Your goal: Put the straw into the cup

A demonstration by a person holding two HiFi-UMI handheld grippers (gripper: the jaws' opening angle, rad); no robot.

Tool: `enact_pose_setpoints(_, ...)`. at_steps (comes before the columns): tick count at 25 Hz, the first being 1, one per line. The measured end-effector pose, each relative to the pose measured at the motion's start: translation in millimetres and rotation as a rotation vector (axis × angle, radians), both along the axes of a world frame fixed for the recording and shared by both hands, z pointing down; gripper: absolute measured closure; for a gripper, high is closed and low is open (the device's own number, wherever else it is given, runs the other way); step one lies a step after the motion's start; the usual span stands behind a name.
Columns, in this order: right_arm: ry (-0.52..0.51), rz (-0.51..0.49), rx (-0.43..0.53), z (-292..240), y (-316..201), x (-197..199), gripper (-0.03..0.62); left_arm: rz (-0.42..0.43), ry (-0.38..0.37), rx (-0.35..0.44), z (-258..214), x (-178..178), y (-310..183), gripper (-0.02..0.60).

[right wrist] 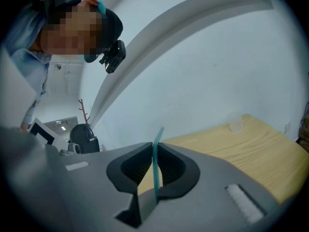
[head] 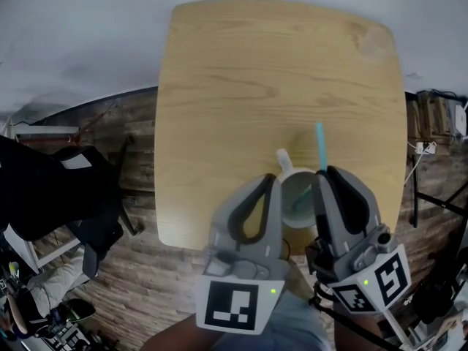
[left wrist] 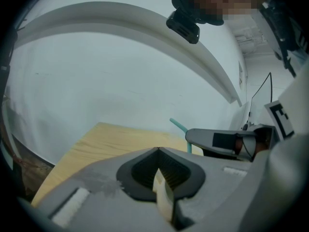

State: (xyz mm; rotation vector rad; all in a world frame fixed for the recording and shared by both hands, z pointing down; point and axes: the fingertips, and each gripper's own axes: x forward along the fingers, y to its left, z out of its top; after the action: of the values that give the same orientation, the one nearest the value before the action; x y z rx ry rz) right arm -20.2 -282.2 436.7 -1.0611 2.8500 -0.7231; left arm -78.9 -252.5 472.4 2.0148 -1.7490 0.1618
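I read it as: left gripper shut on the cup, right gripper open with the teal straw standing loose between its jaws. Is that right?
Not quite. The right gripper is not open: the right gripper view shows its jaws shut on the teal straw, both pads against it. The rest holds: the left gripper is shut on the cup.
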Motion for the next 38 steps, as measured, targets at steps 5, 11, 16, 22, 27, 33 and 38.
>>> enact_pose_setpoints(5, 0.006, 0.004, -0.015, -1.6, 3.5, 2.7, 0.528, 0.000, -0.014, 0.018, -9.5, -2.6, 1.9, 0.565)
enact_pose_setpoints(11, 0.019, 0.023, 0.023, -22.1, 7.8, 10.1, 0.528, 0.003, -0.030, 0.082, -41.1, 0.2, 2.8, 0.565)
enact_pose_setpoints(16, -0.012, 0.052, 0.109, -63.1, 10.9, 16.6, 0.531, 0.012, -0.036, 0.174, -81.5, 6.7, 3.5, 0.565)
enact_pose_setpoints(22, -0.051, 0.062, 0.263, -135.0, 19.3, 15.8, 0.564, 0.010, -0.053, 0.305, -147.6, 13.8, 8.4, 0.565)
enact_pose_setpoints(27, -0.040, 0.081, 0.357, -178.3, 29.3, 20.5, 0.586, 0.006, -0.088, 0.428, -203.0, 19.7, 15.5, 0.565)
enact_pose_setpoints(33, -0.014, 0.088, 0.434, -206.3, 38.2, 22.2, 0.586, 0.022, -0.099, 0.504, -237.9, 30.5, 19.9, 0.565)
enact_pose_setpoints(38, 0.005, 0.088, 0.484, -220.9, 41.6, 22.8, 0.588, 0.034, -0.106, 0.544, -255.1, 36.8, 22.1, 0.565)
